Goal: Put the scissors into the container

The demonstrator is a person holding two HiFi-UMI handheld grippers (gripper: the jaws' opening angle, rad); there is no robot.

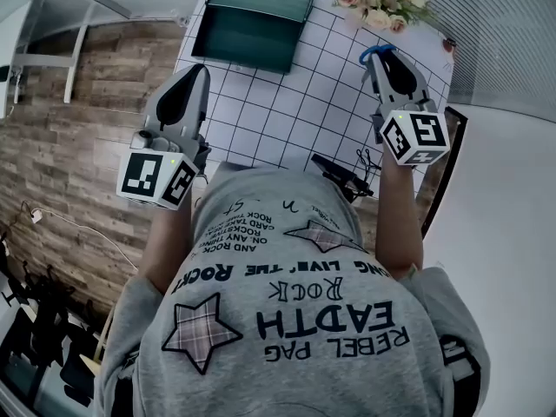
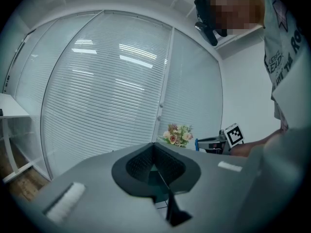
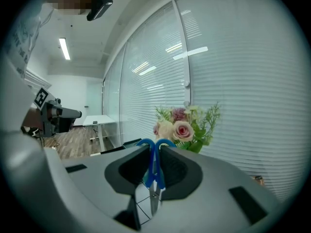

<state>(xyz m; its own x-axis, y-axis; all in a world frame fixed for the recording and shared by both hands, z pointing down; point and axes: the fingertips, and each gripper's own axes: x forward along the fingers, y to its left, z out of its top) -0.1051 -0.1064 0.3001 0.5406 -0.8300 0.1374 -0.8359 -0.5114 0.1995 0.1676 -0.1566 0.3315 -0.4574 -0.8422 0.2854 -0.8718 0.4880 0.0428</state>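
Since the right gripper (image 3: pixel 154 149) only pinches the scissors (image 3: pixel 155 176), they might slip out before the container (image 1: pixel 256 20) at the table's (image 1: pixel 287 111) far edge; left gripper (image 2: pixel 154 152) is closed, empty.

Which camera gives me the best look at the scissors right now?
Right gripper view: the scissors sit clamped in the right gripper, blue handles up. Head view shows only a blue loop; left gripper view, barely anything.
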